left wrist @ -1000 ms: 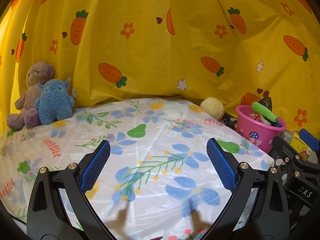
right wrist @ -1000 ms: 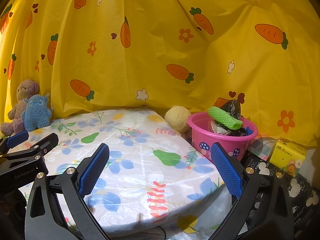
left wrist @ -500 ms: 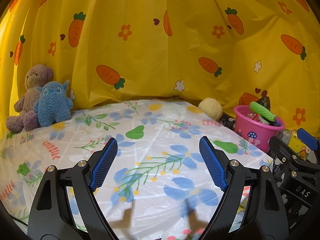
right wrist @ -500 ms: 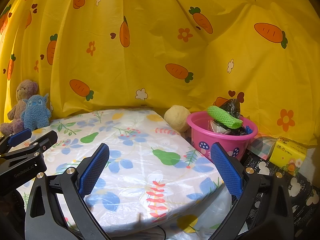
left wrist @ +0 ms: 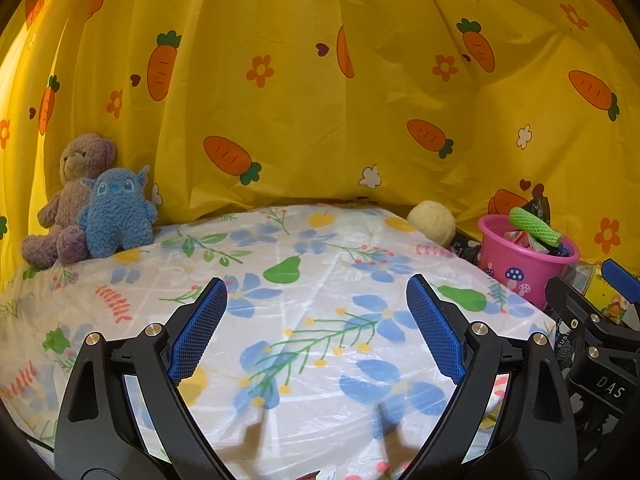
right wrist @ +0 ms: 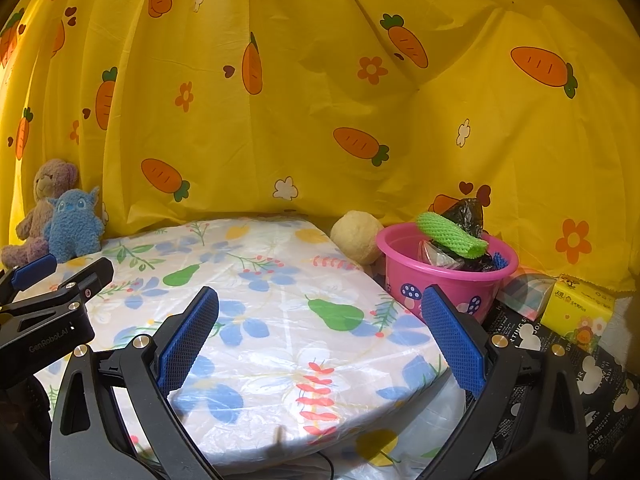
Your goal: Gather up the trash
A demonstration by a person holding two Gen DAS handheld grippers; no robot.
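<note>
Left claw (left wrist: 316,312) hovers level over the floral worktop (left wrist: 304,280), jaws spread wide, gripping nothing. Right claw (right wrist: 320,328) is posed likewise (wide apart, empty) at the worktop's right edge. Readable markings: "DAS" and "GenRobot.AI" on the claw bodies. One pink bucket (right wrist: 444,280) beside the worktop holds the trash, including one green mesh sleeve (right wrist: 452,234). Two plush toys (left wrist: 92,212) sit rear left.
</note>
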